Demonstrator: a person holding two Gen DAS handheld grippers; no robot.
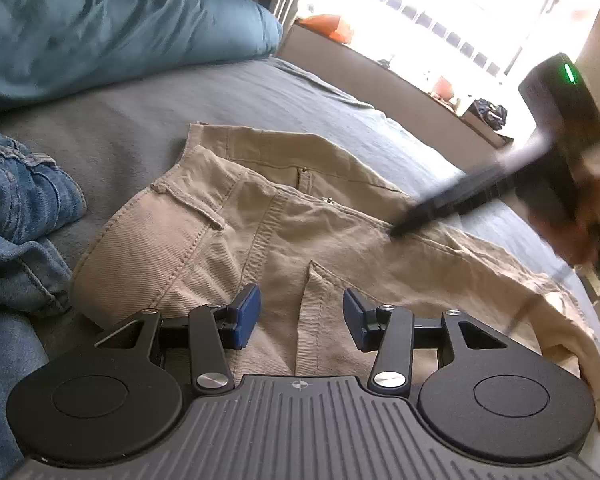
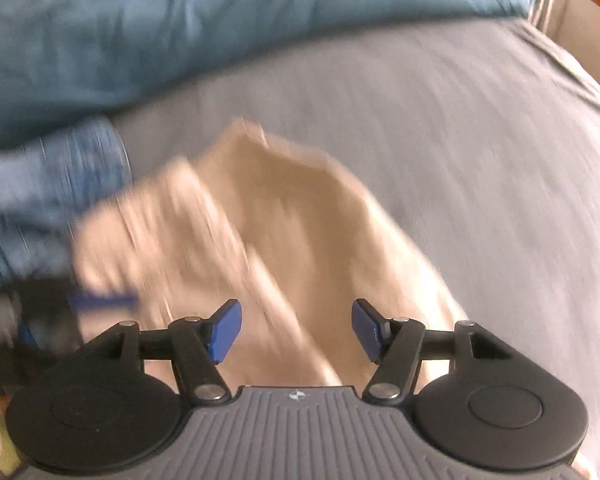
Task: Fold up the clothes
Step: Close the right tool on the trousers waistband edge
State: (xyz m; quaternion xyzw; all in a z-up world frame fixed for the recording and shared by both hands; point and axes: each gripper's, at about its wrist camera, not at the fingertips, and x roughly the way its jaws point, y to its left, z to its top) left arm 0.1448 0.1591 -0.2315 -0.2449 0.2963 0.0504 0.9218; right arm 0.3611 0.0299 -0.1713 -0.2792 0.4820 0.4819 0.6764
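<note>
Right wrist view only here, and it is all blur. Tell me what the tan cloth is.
Observer: Trousers, lying flat with the zip fly showing.
Operator: Report the left gripper.
Observer: The left gripper is open over the trousers, with nothing pressed between its pads.
Operator: Say where my tips are.
Observer: The right gripper points at the cloth just beside the zip. It is blurred, so I cannot tell whether it touches.
</note>
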